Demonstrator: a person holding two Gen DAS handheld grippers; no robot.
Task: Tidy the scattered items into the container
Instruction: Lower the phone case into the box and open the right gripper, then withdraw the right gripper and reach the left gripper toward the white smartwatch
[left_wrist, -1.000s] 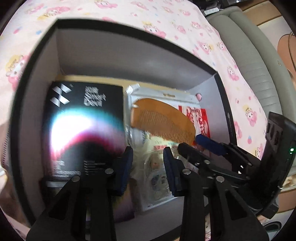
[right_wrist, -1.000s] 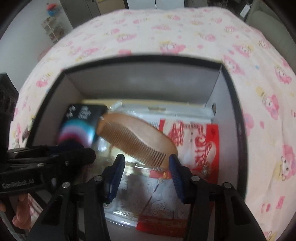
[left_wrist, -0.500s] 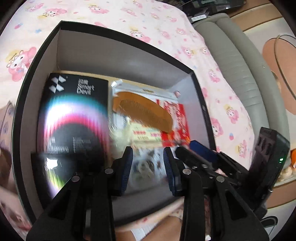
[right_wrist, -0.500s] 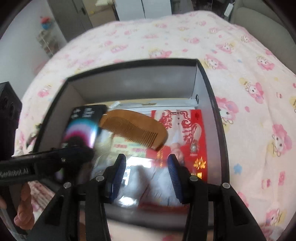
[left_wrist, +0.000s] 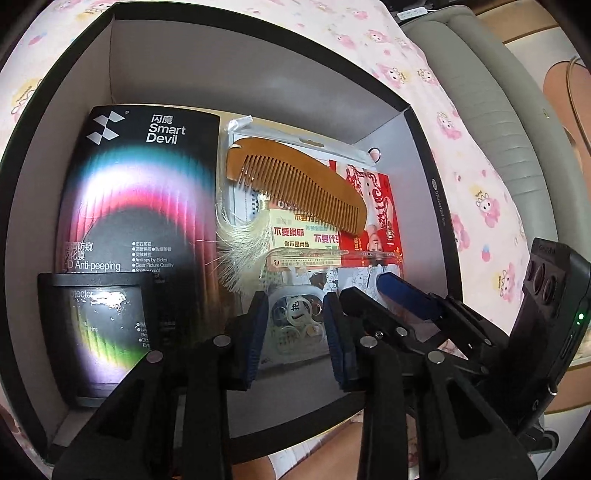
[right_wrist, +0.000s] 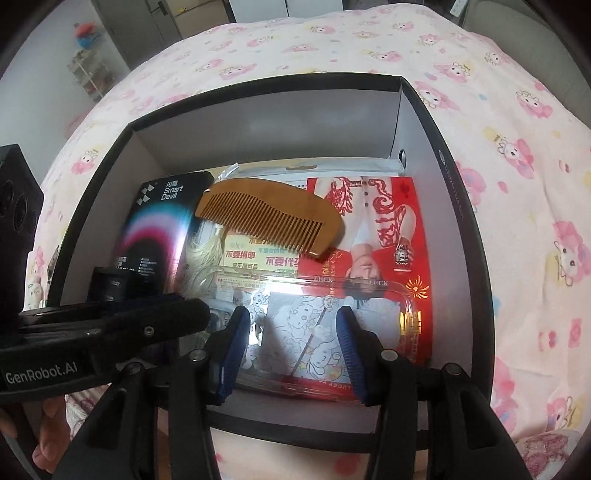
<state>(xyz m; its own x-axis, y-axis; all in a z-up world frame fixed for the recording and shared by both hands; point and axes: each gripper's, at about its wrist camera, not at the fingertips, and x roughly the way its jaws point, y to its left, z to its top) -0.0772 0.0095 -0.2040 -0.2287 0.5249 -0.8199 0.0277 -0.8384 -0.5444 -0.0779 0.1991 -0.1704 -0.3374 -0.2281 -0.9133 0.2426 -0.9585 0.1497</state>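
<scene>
Over the black-rimmed grey cardboard box (right_wrist: 458, 206), both tongs, left (left_wrist: 295, 325) and right (right_wrist: 291, 350), hang parted and empty (contents packed flat beside the curved wooden comb (right_wrist: 269, 214)).

Left gripper (left_wrist: 295, 332) hangs open and empty over the box (left_wrist: 258, 77); wooden comb (left_wrist: 299, 184) lies beside the Smart Devil pack (left_wrist: 140, 192).

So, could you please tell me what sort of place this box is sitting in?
Probably a bedroom at home. The box sits on a pink cartoon-print bedsheet, a grey padded headboard or sofa runs beside it, and a door shows behind.
</scene>
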